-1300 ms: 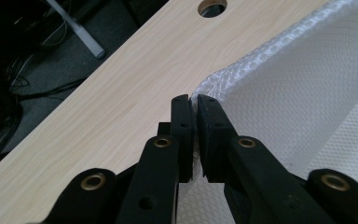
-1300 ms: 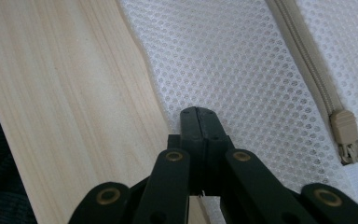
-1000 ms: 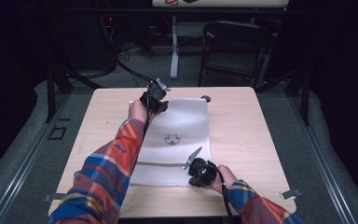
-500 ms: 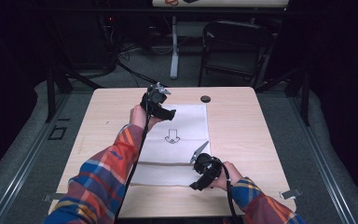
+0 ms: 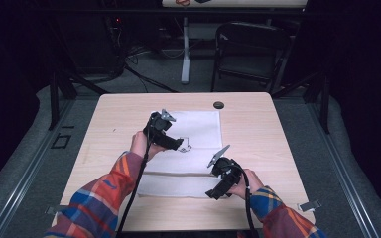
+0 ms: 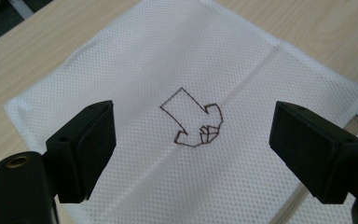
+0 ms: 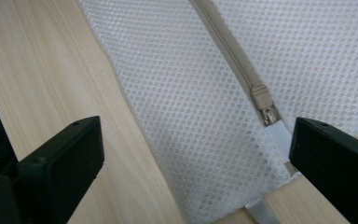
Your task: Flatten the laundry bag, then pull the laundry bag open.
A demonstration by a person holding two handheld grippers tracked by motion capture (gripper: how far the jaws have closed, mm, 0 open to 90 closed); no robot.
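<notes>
Mesh bag (image 5: 188, 148), white and flat, is laid on the table (image 5: 258, 124) with its long axis running from the near edge away from the person. An arrow (image 6: 192, 119) is drawn near its middle, and a zipper (image 7: 242, 70) is run across its near part. The left gripper (image 5: 174, 144) is held over the bag's middle; its jaws have just been opening and are seen spread, with nothing between them but the mesh below. The right gripper (image 5: 213, 192) is poised at the bag's near right corner, its jaws also just opened wide and released, the zipper pull (image 7: 265, 108) lying just beyond them, toward the right jaw. The right hand is judged the nearer to the pull; whether the zipper is fully closed cannot quite be told.
</notes>
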